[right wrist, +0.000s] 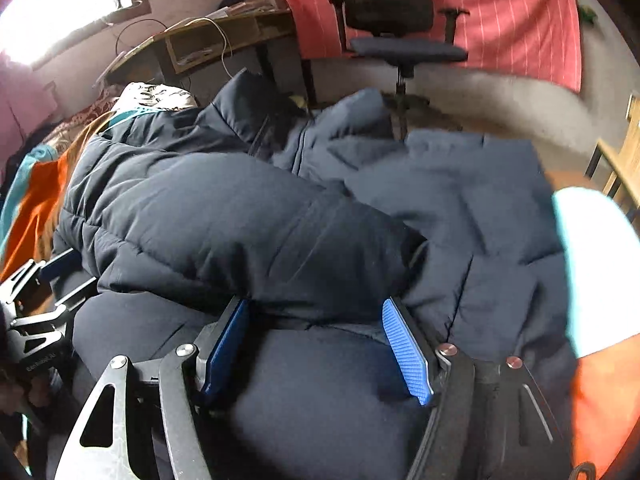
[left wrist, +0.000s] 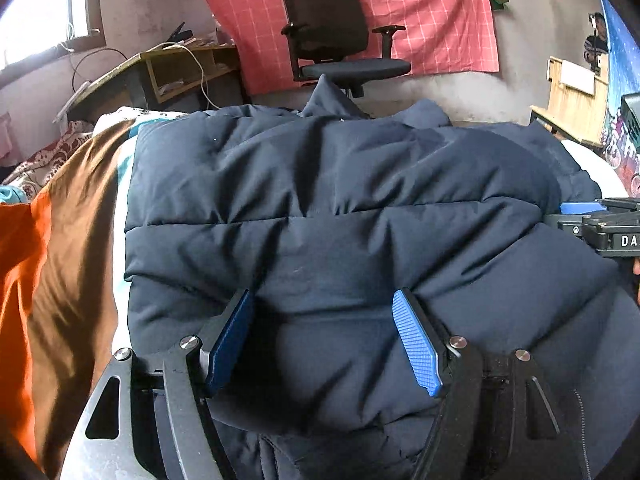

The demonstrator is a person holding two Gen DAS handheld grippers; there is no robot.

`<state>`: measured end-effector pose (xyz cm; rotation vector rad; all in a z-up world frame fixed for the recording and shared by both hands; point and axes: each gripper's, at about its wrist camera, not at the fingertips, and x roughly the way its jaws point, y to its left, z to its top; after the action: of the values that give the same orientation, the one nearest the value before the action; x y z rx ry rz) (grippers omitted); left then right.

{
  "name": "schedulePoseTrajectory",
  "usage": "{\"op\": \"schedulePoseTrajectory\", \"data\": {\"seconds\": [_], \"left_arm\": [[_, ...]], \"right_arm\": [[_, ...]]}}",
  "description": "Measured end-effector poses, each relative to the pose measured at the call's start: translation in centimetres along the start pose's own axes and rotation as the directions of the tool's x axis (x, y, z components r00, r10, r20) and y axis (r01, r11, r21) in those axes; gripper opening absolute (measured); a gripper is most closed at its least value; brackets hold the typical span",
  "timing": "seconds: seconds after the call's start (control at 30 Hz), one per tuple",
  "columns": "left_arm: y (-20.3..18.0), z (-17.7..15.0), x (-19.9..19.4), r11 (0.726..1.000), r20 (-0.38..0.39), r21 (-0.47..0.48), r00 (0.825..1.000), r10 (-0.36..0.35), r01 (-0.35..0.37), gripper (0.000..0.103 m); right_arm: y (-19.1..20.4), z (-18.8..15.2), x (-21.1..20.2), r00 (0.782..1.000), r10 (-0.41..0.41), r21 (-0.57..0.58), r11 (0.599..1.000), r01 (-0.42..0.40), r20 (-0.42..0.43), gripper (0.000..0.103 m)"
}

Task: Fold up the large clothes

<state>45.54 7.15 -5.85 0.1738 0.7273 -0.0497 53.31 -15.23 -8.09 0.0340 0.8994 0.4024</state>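
Both grippers, the left gripper (left wrist: 324,340) and right gripper (right wrist: 316,344), sit with blue pads spread wide and pinching nothing, resting on the navy puffer jacket (left wrist: 340,208) heaped across the bed (left wrist: 72,248), so each should close on an edge layer before lifting evenly.

Office chair (left wrist: 336,40) before pink cloth (left wrist: 420,8)

Navy quilted jacket (left wrist: 340,208) fills mid-frame; orange-and-brown bedding (left wrist: 48,264) at left; pink white-checked cloth (left wrist: 432,12) and black chair (left wrist: 332,36) up top.
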Motion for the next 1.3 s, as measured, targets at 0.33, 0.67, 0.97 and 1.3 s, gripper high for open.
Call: {"op": "schedulePoseTrajectory", "data": {"seconds": [0.33,0.67,0.97,1.3], "left_arm": [[-0.2,-0.3,0.2,1.000,0.006,0.005,1.000,0.012,-0.012,0.066],[0.7,0.0,-0.6,0.996,0.017,-0.042,0.997,-0.072,0.072,0.084],[2.4,0.5,-3.8,0.952,-0.021,-0.220,0.975,-0.222,0.213,0.094],[4.5,0.2,-10.0,0.907,-0.011,-0.312,0.953,-0.302,0.284,0.101]], "right_arm": [[0.4,-0.8,0.0,1.000,-0.026,-0.013,1.000,0.027,0.014,0.067],[0.0,-1.0,-0.1,0.999,-0.012,-0.003,1.000,0.012,0.033,0.071],[0.7,-0.5,-2.7,1.000,0.026,-0.018,0.999,-0.026,0.011,0.092],[3.3,-1.1,-7.6,1.000,-0.017,-0.046,0.999,0.017,-0.013,0.103]]}}
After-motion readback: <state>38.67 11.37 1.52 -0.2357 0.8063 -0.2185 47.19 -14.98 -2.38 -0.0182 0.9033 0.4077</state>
